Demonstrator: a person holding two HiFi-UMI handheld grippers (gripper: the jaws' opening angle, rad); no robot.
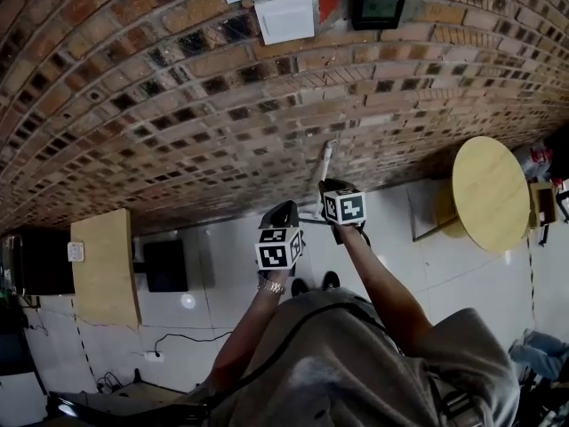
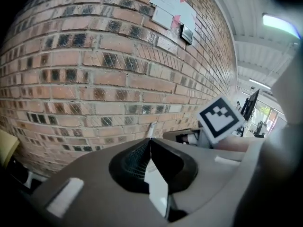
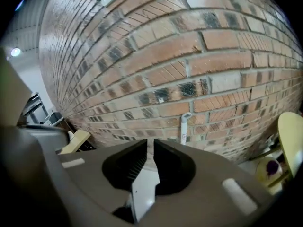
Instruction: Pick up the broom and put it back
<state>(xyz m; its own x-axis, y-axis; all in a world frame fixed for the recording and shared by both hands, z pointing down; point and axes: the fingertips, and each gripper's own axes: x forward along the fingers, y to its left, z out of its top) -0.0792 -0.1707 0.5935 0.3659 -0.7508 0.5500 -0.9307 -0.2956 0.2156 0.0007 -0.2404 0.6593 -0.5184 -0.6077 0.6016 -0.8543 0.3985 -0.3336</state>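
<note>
We judge the broom [image 3: 185,126] done with: it leans handle-up against the brick wall [image 1: 178,105], which props it. Neither gripper touches it. The left gripper [image 2: 149,142] is pressed together and empty; the right gripper [image 3: 150,144] is closing on nothing (a slit remains). The round table [image 1: 491,194] stands well apart.

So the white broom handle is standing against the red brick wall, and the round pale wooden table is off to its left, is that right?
Not quite. The round pale wooden table stands to the right of the white broom handle, not to its left, as the head view shows. The handle does stand against the red brick wall.
</note>
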